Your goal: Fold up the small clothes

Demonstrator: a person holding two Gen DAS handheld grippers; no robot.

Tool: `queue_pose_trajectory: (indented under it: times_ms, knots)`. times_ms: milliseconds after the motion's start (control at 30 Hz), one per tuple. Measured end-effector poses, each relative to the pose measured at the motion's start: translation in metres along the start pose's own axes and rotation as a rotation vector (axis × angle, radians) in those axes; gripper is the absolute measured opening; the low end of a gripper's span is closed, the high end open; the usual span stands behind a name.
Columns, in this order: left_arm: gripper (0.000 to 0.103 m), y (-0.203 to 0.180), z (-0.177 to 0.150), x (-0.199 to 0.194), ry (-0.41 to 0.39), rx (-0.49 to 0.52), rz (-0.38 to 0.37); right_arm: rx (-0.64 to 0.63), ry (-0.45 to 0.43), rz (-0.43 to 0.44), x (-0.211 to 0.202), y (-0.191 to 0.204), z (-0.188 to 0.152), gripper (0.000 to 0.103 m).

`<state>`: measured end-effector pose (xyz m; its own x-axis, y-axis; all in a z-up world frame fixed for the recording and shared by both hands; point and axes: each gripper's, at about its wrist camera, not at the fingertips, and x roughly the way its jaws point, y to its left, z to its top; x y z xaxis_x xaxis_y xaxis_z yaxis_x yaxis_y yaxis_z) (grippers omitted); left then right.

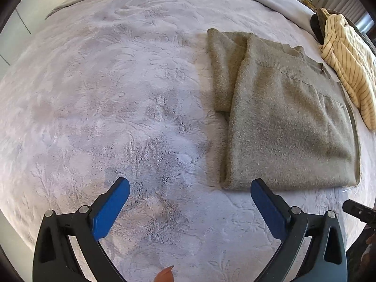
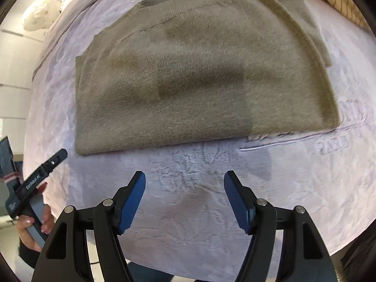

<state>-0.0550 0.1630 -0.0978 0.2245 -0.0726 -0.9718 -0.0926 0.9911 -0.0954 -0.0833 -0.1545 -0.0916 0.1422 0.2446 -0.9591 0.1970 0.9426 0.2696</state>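
Wide bare stretch of the lilac bed cover (image 1: 105,94) lies left of the folded olive sweater (image 1: 289,117) — plenty of room there. A clear strip runs along the sweater's near edge too. On the far right, a striped cream garment (image 1: 347,70) crowds the sweater, nearly touching it.

Two handheld grippers share one build: black, curved plastic arms with triangular cut-outs, silver round pivot pins, and flat blue pads on the fingers (image 1: 110,209) of the left gripper (image 1: 190,185) and right gripper (image 2: 184,178). The left unit's black body carries white lettering; the hand (image 2: 35,223) gripping its grey handle wears pale polished nails and a dark sleeve.
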Motion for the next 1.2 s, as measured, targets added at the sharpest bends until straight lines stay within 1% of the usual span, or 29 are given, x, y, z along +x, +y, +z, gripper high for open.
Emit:
queue_pose_trajectory:
  times_ms: [67,167,233,333,567,700,767,900,1100,1200]
  knots:
    - [0.103,0.001,0.002,0.003,0.011,-0.003,-0.007,0.029,0.005,0.026,0.004,-0.001,0.0,0.073]
    - [0.103,0.003,0.004,0.007,0.009,-0.015,0.024,0.054,0.011,0.054,0.01,0.003,0.0,0.073]
    - [0.103,0.004,0.004,0.012,0.019,-0.027,0.031,0.054,0.015,0.07,0.014,0.008,0.0,0.073]
    - [0.103,0.011,0.003,0.017,0.045,-0.049,-0.006,0.05,0.023,0.093,0.018,0.014,-0.002,0.073]
    - [0.103,0.02,-0.003,0.018,0.044,-0.08,-0.008,0.052,0.041,0.113,0.029,0.024,0.001,0.073]
    - [0.103,0.022,-0.005,0.021,0.042,-0.083,-0.019,0.074,0.043,0.144,0.036,0.024,0.003,0.073]
    - [0.103,0.022,-0.006,0.02,0.034,-0.08,-0.038,0.096,0.042,0.184,0.041,0.023,0.004,0.073]
    - [0.103,0.016,-0.005,0.022,0.001,-0.062,-0.075,0.148,0.031,0.293,0.052,0.019,0.007,0.073]
    - [0.103,0.004,0.0,0.021,-0.075,-0.05,-0.177,0.204,-0.014,0.459,0.063,0.019,0.013,0.073]
    - [0.103,-0.003,0.007,0.026,-0.082,-0.036,-0.185,0.226,-0.008,0.511,0.072,0.021,0.017,0.073]
